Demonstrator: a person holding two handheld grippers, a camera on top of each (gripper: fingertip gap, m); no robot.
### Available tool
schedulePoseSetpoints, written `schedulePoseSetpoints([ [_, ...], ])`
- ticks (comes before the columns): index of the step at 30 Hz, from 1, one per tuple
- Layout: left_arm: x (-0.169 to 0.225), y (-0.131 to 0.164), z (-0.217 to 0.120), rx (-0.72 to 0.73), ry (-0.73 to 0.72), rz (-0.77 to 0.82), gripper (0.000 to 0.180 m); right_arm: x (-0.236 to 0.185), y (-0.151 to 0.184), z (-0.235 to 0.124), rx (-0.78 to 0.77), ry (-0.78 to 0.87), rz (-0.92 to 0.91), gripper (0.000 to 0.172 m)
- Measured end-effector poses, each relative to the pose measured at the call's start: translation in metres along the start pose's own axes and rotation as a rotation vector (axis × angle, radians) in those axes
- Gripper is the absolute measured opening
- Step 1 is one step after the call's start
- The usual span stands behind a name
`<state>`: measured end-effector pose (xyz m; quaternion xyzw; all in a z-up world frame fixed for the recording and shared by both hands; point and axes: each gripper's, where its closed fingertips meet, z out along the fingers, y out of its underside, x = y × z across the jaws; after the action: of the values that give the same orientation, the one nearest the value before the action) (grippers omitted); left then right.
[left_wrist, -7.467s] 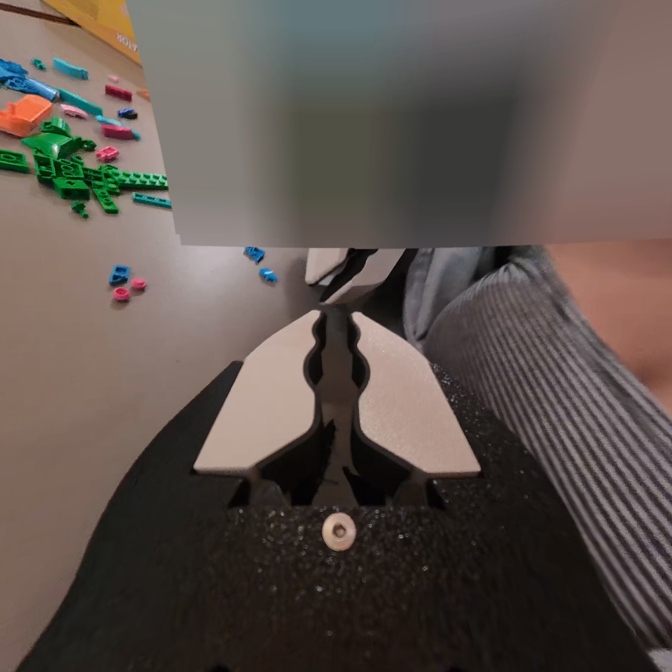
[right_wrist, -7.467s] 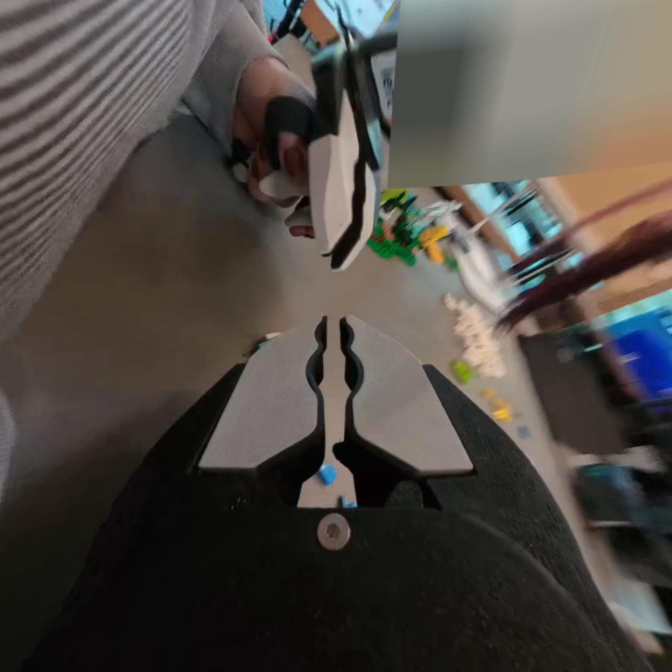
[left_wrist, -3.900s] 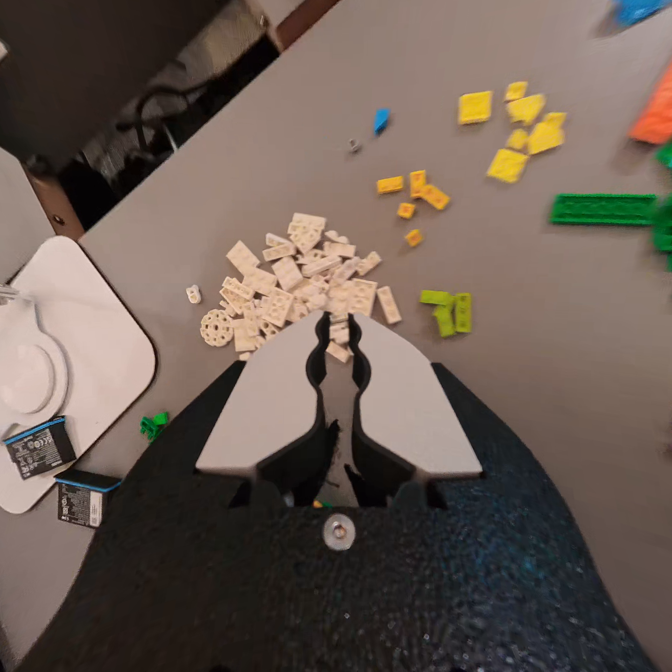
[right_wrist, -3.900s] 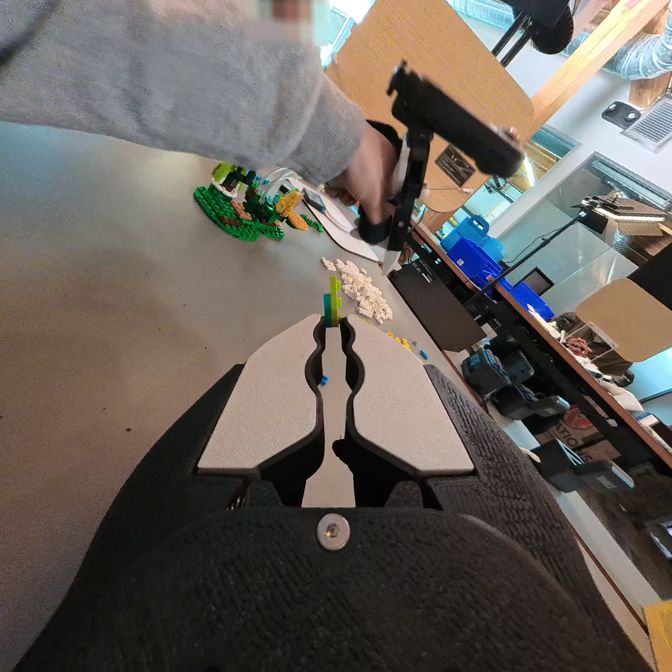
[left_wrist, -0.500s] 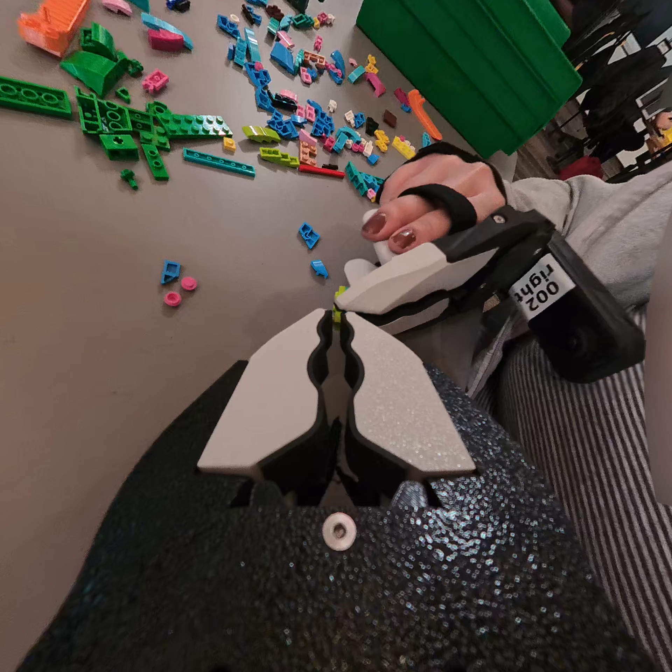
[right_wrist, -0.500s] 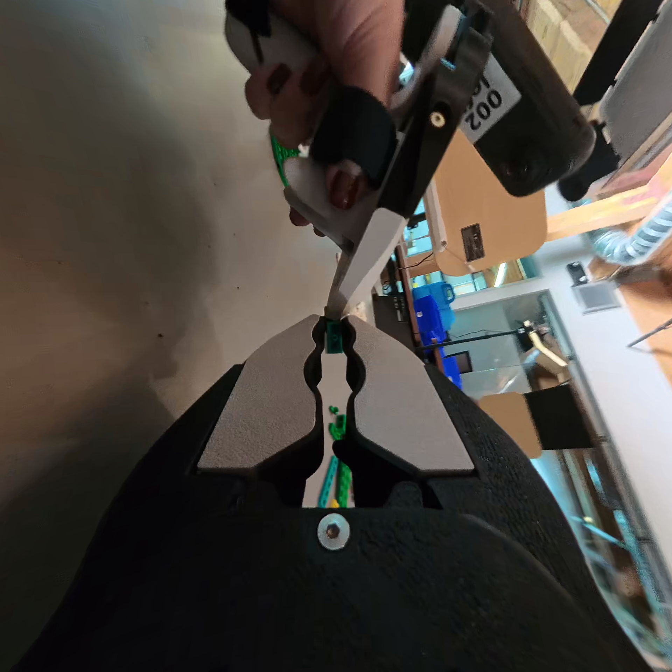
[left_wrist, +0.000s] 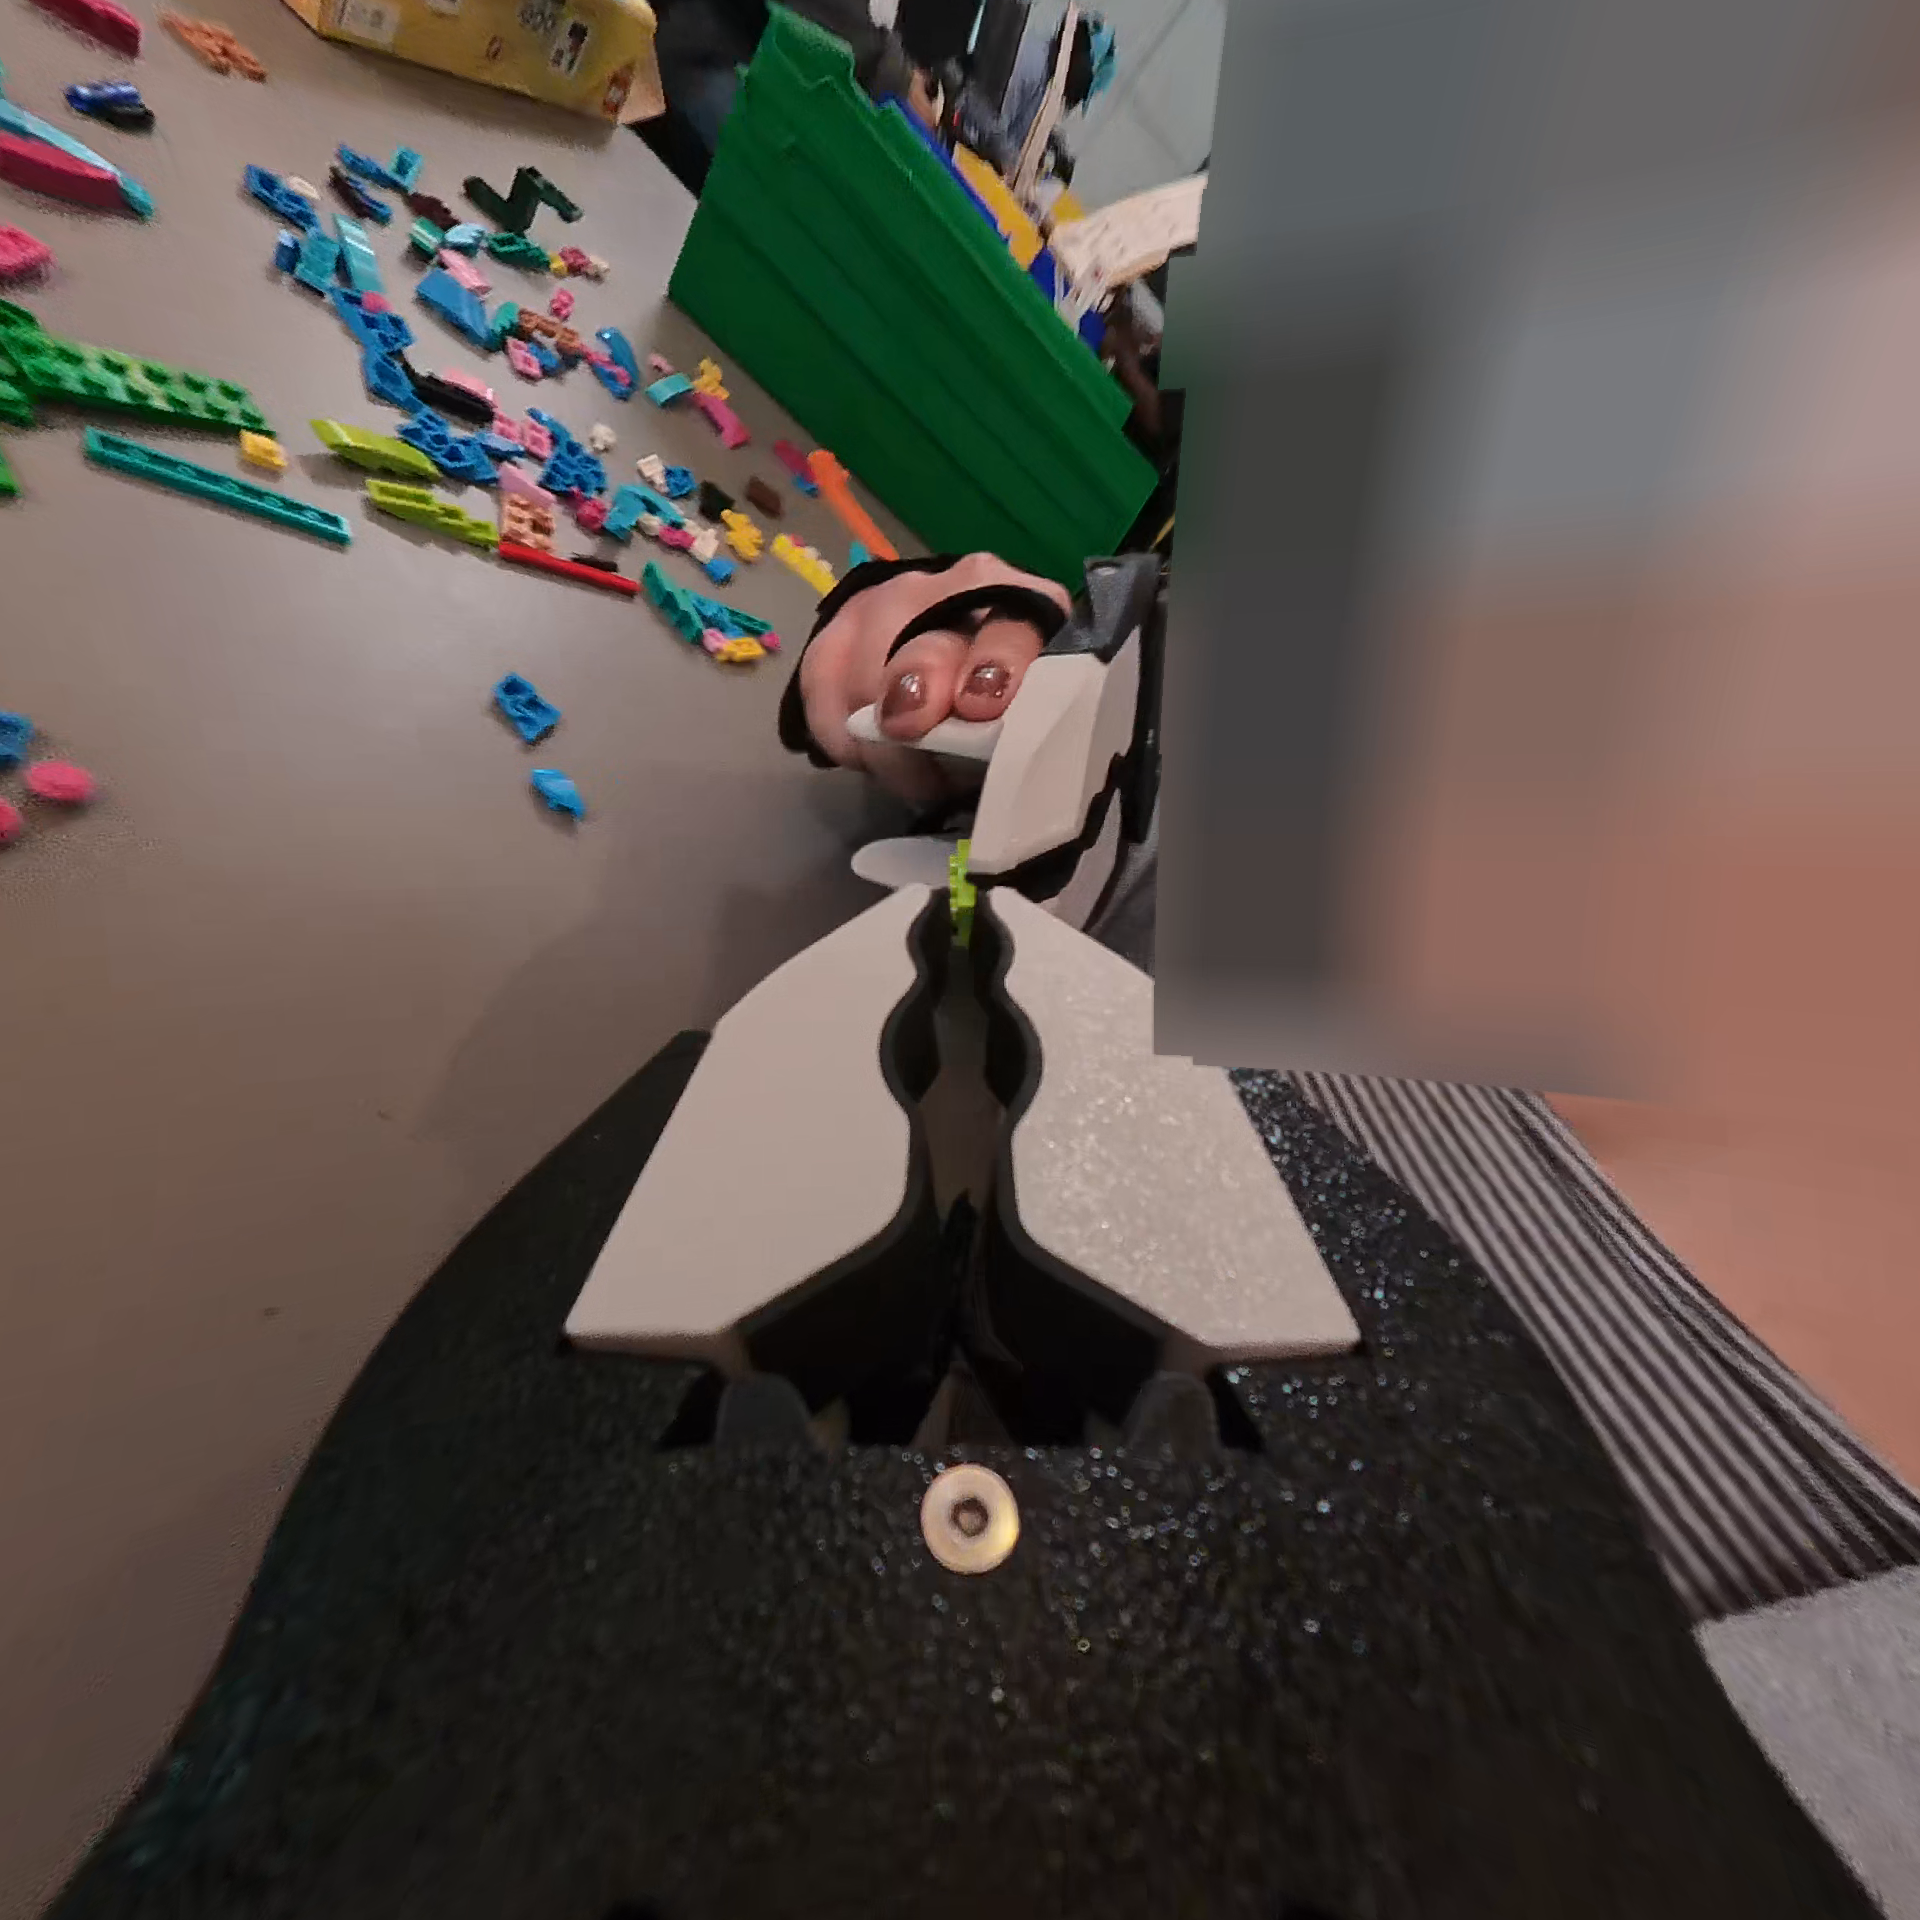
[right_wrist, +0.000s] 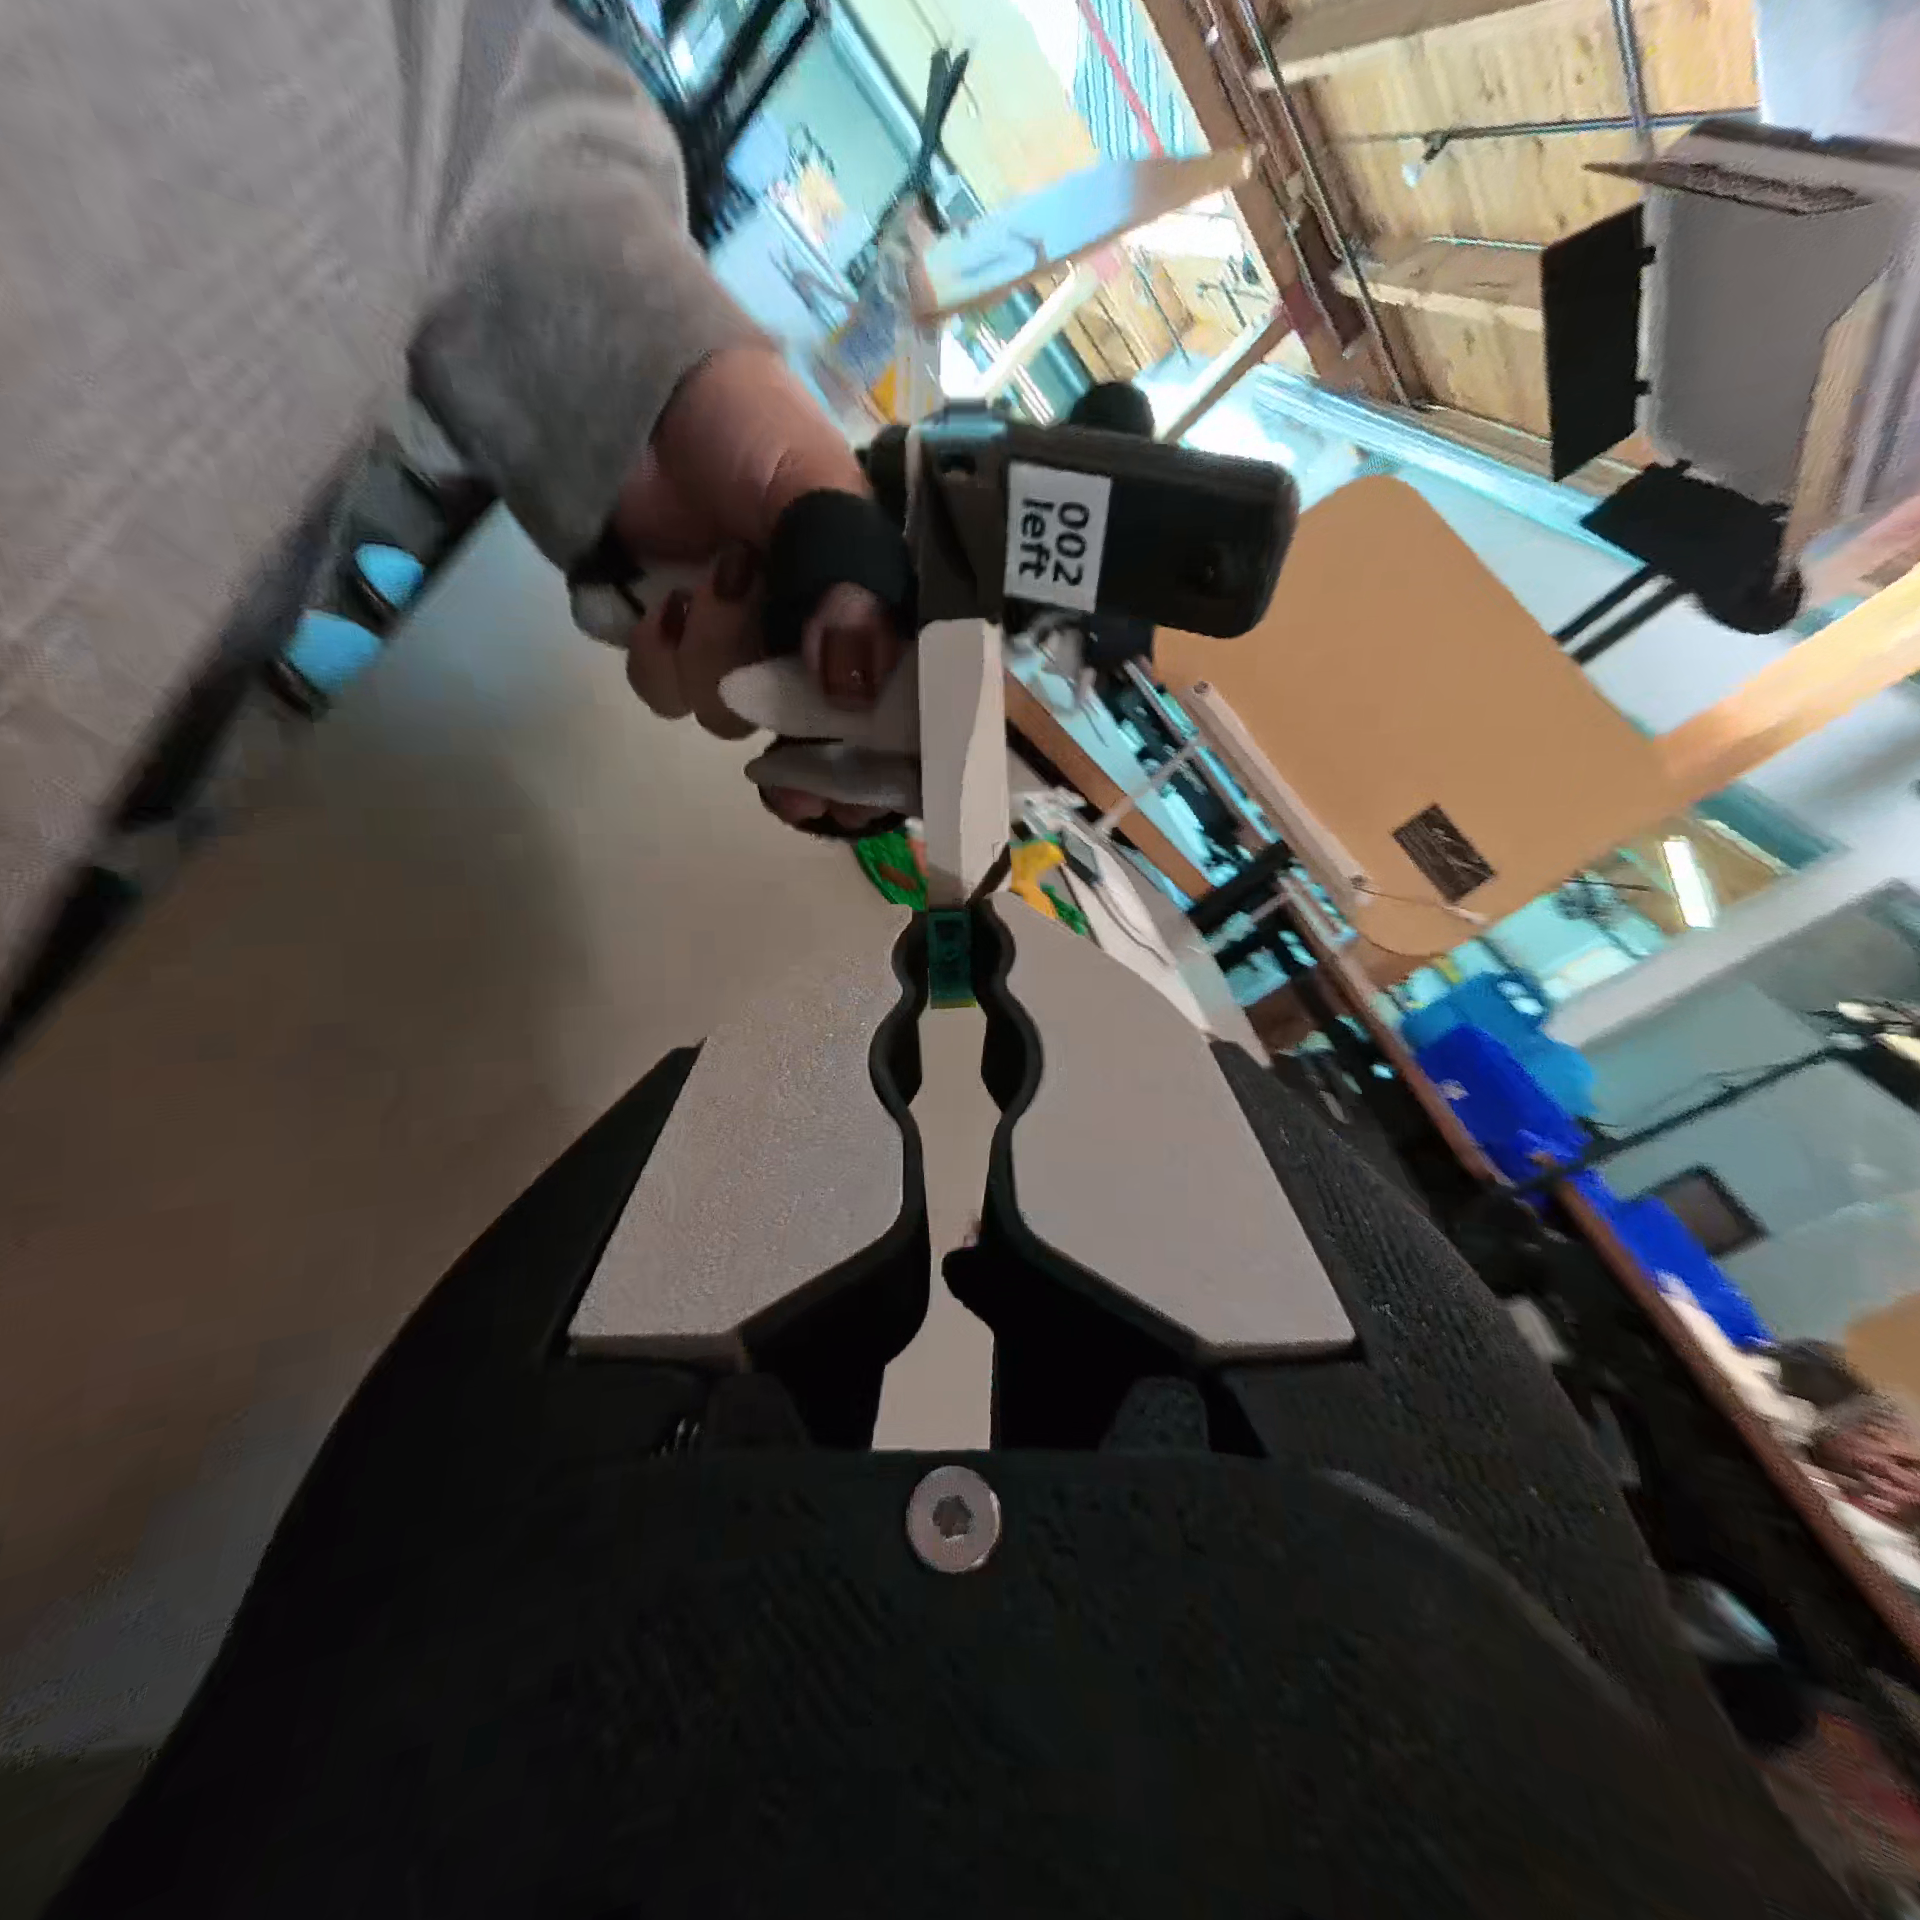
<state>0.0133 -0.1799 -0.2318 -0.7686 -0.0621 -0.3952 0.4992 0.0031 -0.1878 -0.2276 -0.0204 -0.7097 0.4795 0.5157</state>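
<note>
A: State the condition of the left gripper (left_wrist: 961, 914).

B: Jaws narrow; the two pale fingers (left_wrist: 831, 1039) are closed on a small lime-green piece (left_wrist: 961, 899) that stands edge-on at the tips; its upper end projects beyond them.

A: And the right gripper (right_wrist: 948, 935)?

B: Also narrow; it clamps a small dark green brick (right_wrist: 948, 961) just inside its tips, with a yellowish edge at the brick's rear end. Each pad lies against a side of the brick.

A: Where are the two pieces relative to the grey table (left_wrist: 312, 935)?

B: Both are raised above the table, between the two tools; the tip of one gripper meets the tip of the other, so the pieces are touching or almost so; which, I cannot tell. Holding each piece at the extreme fingertip leaves its free end exposed, probably so that the ends can be brought together.

A: What else lies on the table?

B: A scatter of loose bricks (left_wrist: 468, 416) in blue, pink and green, well beyond the grippers; a green bin (left_wrist: 904, 312) at the table's far edge; a yellow box (left_wrist: 468, 31) farther back.
</note>
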Motion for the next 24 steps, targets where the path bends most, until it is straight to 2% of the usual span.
schedulePoseSetpoints([
  [3,0.012,0.013,-0.001,0.060,0.030,-0.071,0.008,-0.012,-0.017,-0.005,0.070,-0.071,0.113,0.005],
  [4,-0.019,0.029,-0.011,0.011,-0.182,-0.053,0.004,-0.009,-0.027,-0.009,0.130,-0.062,0.157,0.006],
  [5,-0.038,0.038,-0.030,0.039,-0.279,-0.084,0.004,0.011,-0.047,-0.020,0.242,-0.004,0.244,0.005],
  [6,-0.022,0.024,-0.040,0.199,-0.111,-0.240,0.003,0.031,-0.052,-0.028,0.259,0.043,0.298,0.006],
  [7,-0.018,0.019,-0.045,0.263,-0.085,-0.273,0.003,0.040,-0.049,-0.032,0.256,0.076,0.277,0.006],
  [8,-0.021,0.027,-0.040,0.202,-0.171,-0.190,0.004,0.035,-0.037,-0.028,0.203,0.053,0.259,0.006],
  [9,-0.015,0.028,-0.032,0.168,-0.169,-0.133,0.004,0.024,-0.025,-0.022,0.162,0.021,0.266,0.006],
  [11,-0.009,0.019,-0.024,0.180,-0.113,-0.067,0.004,0.005,-0.009,-0.011,0.094,-0.040,0.226,0.006],
  [13,-0.017,0.010,-0.028,0.214,-0.151,0.006,0.004,0.004,0.003,-0.008,0.047,-0.022,0.154,0.006],
  [16,-0.021,-0.007,-0.034,0.276,-0.202,0.166,0.004,0.011,0.019,-0.007,-0.012,0.009,0.188,0.006],
  [21,-0.046,-0.050,-0.055,0.386,-0.559,0.635,0.004,0.033,0.051,0.007,-0.178,0.079,0.151,0.006],
  [24,-0.063,-0.073,-0.070,0.470,-0.753,0.784,0.004,0.053,0.066,0.023,-0.242,0.069,0.208,0.007],
])
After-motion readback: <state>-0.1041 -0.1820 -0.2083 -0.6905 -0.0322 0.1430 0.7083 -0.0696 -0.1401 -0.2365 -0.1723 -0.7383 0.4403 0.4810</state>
